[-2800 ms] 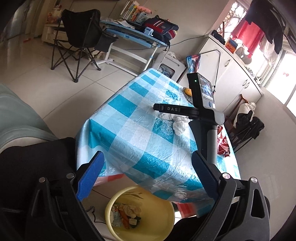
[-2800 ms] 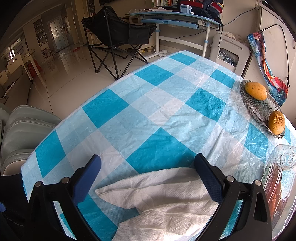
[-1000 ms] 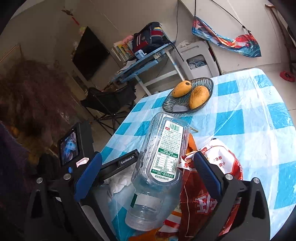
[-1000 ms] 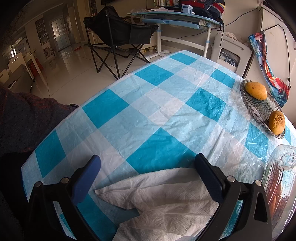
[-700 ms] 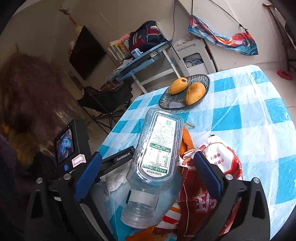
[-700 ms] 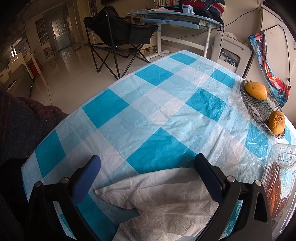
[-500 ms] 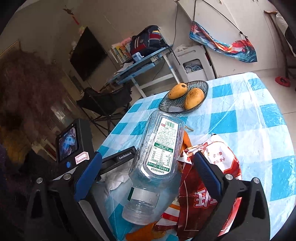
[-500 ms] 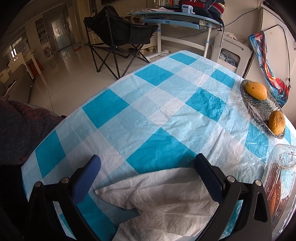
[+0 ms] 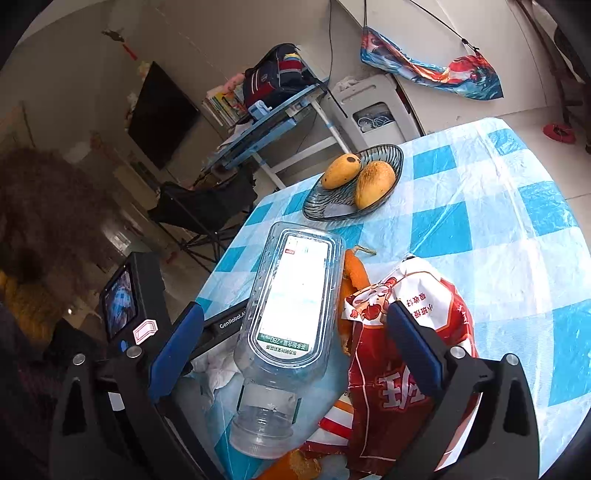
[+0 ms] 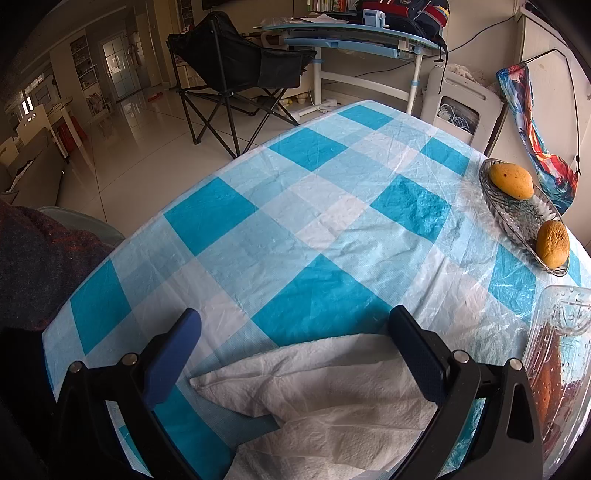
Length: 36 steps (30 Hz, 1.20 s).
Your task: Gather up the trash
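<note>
A counter (image 10: 303, 206) under a crinkled blue-and-white checked plastic cloth fills both views, in a tiled room with a black folding chair (image 10: 236, 62), a light-blue desk (image 10: 354, 33) bearing a backpack (image 9: 277, 81), a dark wall screen (image 9: 159, 110) and a colourful banner (image 9: 432, 75). Near the far edge of the counter, a glass dish (image 9: 332, 206) holds two mangoes (image 9: 373, 179). An empty clear plastic bottle (image 9: 291, 314) lies on its side, its long axis running away from the left camera, neck and open mouth toward the camera, base toward the dish. It sits between the spread fingers of the left hand-held gripper (image 9: 291, 332), which is released, not touching it. A carrot (image 9: 351, 280) lies just beside the bottle, and a red snack bag (image 9: 402, 362) lies crumpled beside that. The right hand-held gripper (image 10: 295, 347) is also released, its fingers straddling a crumpled white paper towel (image 10: 317, 413) lying flat on the cloth.
</note>
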Tool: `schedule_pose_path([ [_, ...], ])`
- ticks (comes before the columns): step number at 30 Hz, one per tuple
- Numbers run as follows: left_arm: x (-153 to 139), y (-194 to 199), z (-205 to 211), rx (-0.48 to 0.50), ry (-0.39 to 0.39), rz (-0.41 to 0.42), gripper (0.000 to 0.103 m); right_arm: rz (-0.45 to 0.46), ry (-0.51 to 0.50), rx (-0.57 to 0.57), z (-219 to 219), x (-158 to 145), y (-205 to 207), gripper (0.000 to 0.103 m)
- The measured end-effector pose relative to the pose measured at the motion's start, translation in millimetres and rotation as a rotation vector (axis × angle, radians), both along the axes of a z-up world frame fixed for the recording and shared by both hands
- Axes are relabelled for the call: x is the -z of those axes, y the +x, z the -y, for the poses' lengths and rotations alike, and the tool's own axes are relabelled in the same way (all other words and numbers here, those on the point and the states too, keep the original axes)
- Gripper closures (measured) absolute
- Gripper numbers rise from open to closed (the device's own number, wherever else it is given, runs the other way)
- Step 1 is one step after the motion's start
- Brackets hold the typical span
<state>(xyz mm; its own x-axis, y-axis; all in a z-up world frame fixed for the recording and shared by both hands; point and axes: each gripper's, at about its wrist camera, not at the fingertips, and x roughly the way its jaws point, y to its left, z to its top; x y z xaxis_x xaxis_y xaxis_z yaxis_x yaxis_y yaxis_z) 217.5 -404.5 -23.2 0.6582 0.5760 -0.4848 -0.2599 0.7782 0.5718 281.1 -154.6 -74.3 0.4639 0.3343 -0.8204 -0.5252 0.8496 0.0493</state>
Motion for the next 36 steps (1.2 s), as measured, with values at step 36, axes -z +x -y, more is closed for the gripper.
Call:
schedule_pose_path([
  [36,-107,-159,-129,0.356,-0.443,0.123,0.007,0.0,0.0,-0.001,0,1,2,0.006],
])
